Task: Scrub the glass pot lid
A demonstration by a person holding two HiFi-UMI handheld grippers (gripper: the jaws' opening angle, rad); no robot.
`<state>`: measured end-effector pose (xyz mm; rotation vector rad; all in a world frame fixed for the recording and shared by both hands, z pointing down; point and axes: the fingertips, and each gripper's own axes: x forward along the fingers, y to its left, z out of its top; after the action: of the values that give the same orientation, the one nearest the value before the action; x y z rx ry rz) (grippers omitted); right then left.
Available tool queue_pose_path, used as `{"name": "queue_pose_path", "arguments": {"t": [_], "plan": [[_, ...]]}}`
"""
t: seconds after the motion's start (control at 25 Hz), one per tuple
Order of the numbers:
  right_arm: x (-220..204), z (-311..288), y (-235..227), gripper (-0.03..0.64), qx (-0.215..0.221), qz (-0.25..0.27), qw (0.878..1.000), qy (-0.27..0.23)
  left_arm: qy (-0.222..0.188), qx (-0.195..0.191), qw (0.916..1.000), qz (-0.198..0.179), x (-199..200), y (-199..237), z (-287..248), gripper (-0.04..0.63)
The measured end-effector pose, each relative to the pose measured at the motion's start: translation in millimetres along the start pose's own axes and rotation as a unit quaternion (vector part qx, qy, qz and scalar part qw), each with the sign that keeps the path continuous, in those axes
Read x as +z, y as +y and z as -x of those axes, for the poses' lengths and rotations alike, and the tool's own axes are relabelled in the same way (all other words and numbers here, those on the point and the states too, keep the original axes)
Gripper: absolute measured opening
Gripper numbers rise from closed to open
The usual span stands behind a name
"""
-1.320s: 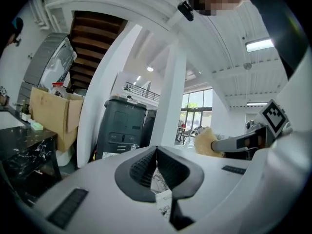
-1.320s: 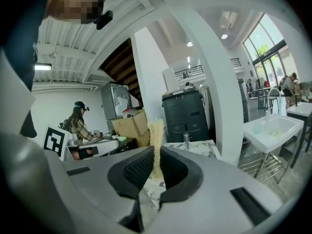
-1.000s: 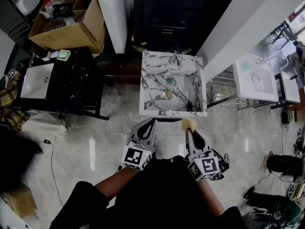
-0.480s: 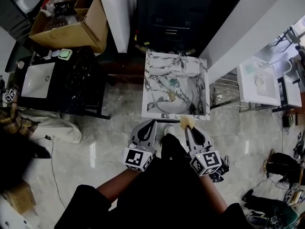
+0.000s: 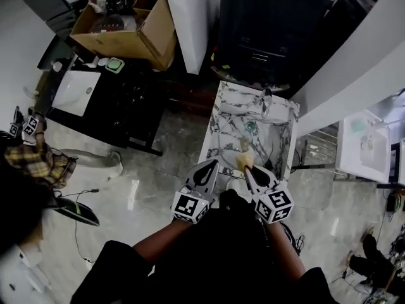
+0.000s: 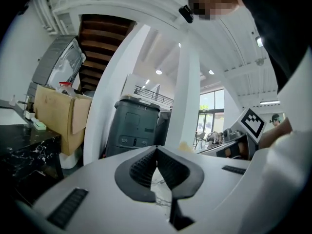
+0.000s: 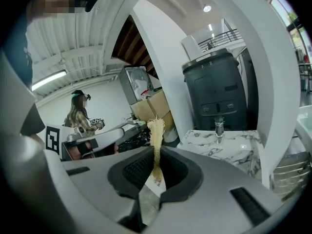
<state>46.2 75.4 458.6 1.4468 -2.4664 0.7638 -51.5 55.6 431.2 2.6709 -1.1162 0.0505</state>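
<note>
Zero scrubbing yet, I judge: my right gripper [image 5: 249,169] pinches a sponge [image 5: 244,161] at the sink's [image 5: 214,133] near rim; left gripper [image 5: 208,167] pressed together, empty; glass lid [image 5: 230,145] lies inside, untouched.

Floor [image 5: 152,170]: glossy pale stone-look tile, streaked with reflected light.

Centre: white marble-veined sink unit [image 5: 212,128] with a chrome tap [image 5: 266,103] at the back edge. Directly behind it, a dark grey cabinet [image 5: 272,30].

Left of the cabinet: square white pillar [image 5: 190,18], with an open cardboard box [image 5: 120,43] against it. Below the box, a black counter [image 5: 120,100] with an inset white basin [image 5: 76,92].

Right: slanted white wall [image 5: 367,56], a second white basin [image 5: 364,147] beyond it.

Overhead: brown wooden stair underside [image 6: 105,38], recessed ceiling spots [image 6: 158,72], one tube light [image 7: 48,78].

Far end: bright glazed doors [image 6: 209,116].
</note>
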Motion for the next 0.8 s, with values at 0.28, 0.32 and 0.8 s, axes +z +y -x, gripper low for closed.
{"name": "queue_pose_path", "arguments": {"t": [0.28,0.32,0.8], "plan": [[-16.6,-46.2,-48.6,0.055,0.049,0.038,0.997,0.047,0.032,0.068,0.9971,-0.010,-26.6,22.2,-41.2,0.015],[-21.3,-54.1,-54.8,0.055,0.057,0.047,0.996,0.054,0.035,0.078,0.9963,-0.007,-31.9,25.0,-46.1,0.015],[-108.9,-140.0,-113.9,0.055,0.100,0.104,0.972,0.186,0.051,0.121,0.9913,0.003,-77.6,57.2,-90.4,0.015]]}}
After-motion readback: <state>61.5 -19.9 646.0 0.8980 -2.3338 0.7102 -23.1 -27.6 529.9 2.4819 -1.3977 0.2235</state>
